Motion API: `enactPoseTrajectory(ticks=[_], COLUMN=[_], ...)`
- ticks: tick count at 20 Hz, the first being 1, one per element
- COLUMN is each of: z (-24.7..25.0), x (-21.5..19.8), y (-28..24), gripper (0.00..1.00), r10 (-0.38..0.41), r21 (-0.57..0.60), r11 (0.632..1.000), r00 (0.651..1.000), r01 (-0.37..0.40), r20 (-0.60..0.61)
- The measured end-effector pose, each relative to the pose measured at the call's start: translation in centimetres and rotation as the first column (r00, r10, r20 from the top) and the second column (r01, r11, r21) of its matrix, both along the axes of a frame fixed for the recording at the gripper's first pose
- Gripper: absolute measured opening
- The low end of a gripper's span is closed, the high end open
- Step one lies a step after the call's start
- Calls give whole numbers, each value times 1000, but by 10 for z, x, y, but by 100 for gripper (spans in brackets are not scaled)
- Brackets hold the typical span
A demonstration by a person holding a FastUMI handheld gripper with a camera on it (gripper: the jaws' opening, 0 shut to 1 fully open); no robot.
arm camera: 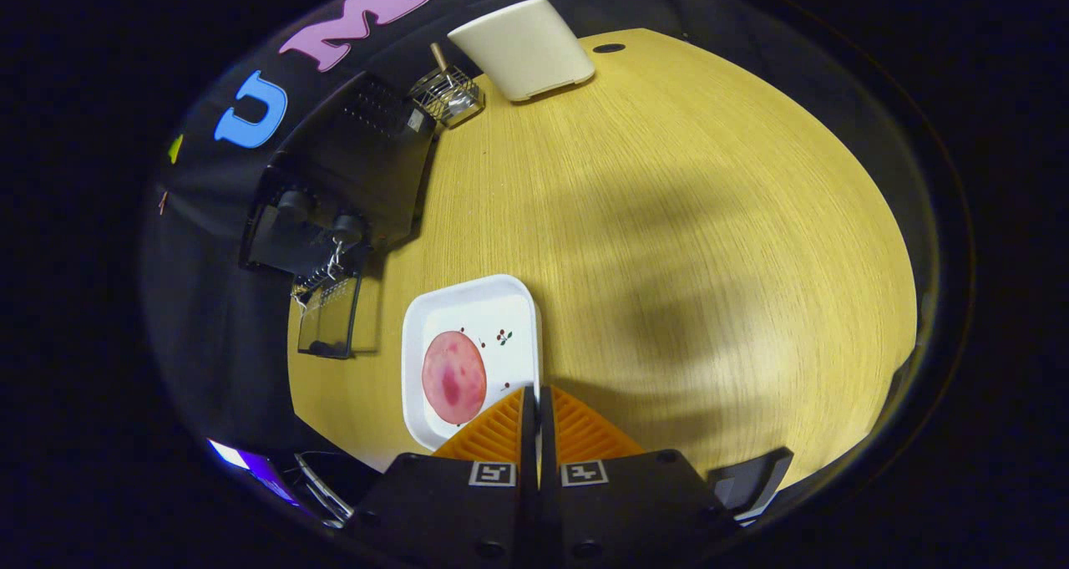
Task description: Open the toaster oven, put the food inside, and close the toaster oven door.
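Observation:
A white square plate (501, 310) lies on the wooden table (668, 218) with a round pink slice of food (453, 377) on it. My gripper (537, 392) is shut, and the plate's right rim runs straight into the thin gap between its fingers, so it is pinching that rim near the plate's closest corner. The left finger (497, 431) covers that corner. Beyond the plate and to the left stands the black toaster oven (351, 168), with two knobs showing. Its glass door (328, 322) hangs open toward the plate.
A wire basket (448, 94) with a wooden handle stands beside the oven at the back. Next to it is a white box-like object (524, 47). Bare tabletop spreads to the right of the plate, crossed by a large soft shadow.

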State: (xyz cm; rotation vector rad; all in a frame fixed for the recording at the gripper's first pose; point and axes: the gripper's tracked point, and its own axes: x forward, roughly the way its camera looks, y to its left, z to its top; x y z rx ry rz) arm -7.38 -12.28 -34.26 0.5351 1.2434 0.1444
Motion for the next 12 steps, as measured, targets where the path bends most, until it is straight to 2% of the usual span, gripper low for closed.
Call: enactPoseTrajectory(ticks=[5,12], z=[17,43], x=[-7,-26], y=[6,16], gripper=[5,5], r10=[-158,-337], r21=[33,95], r11=[987,939], r00=[987,941], r01=[157,332], r20=[17,42])
